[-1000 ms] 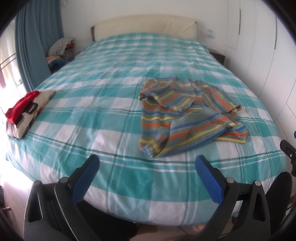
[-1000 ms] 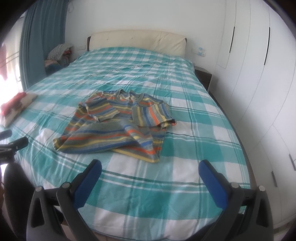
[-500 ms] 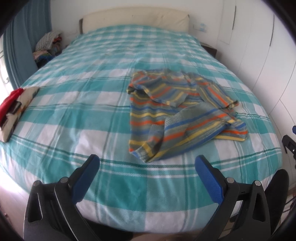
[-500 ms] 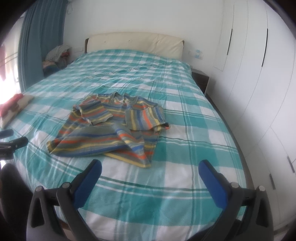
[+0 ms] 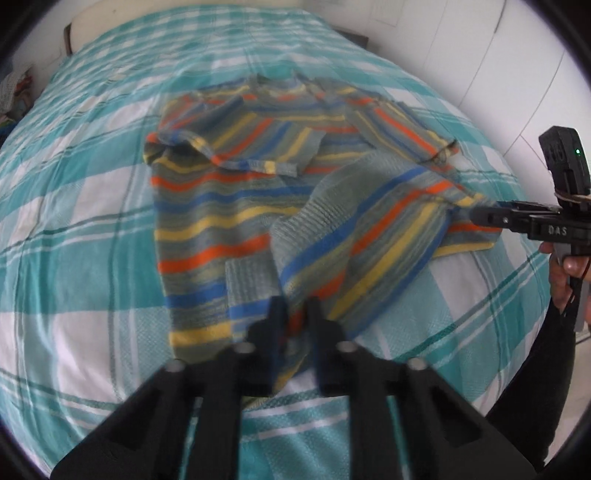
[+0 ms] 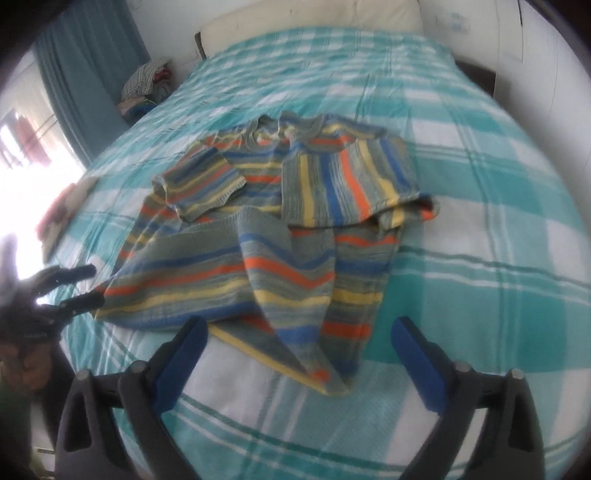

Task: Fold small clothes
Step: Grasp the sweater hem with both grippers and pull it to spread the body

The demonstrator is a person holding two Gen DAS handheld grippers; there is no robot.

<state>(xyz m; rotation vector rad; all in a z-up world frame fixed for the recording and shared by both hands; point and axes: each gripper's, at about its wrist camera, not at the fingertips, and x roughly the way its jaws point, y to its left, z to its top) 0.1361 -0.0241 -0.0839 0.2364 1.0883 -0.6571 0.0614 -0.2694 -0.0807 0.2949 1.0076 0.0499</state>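
- Striped sweater (image 5: 236, 206) lies crumpled near the middle of the bed, its lower hem toward the cameras and its neck opening toward the headboard.
- In the left wrist view the left gripper (image 5: 295, 314) has its two dark fingers drawn almost together over the near hem; a fold of the striped knit shows in the narrow gap, and the picture is too blurred to tell whether the pads press on it.
- In the right wrist view the right gripper (image 6: 295, 343) has its blue-padded jaws closing, with a good gap between them; the sweater's near corner with its yellow edge lies between and below the pads, and neither pad touches it.
- The left gripper also appears at the left edge of the right wrist view, blurred, at the sweater's left hem corner.
- A hand (image 5: 561, 273) holds the right gripper's handle at the right edge of the left wrist view, the tool's tip reaching the sweater's right hem corner.
- One sleeve is folded across the chest, and the lower front is bunched up in diagonal folds.
- The bedspread (image 6: 480, 229) is checked teal and white.
- A cream headboard (image 6: 314, 18) stands at the far end.
- A pile of clothes (image 6: 146, 83) sits beside a blue curtain (image 6: 85, 74) on the far left.
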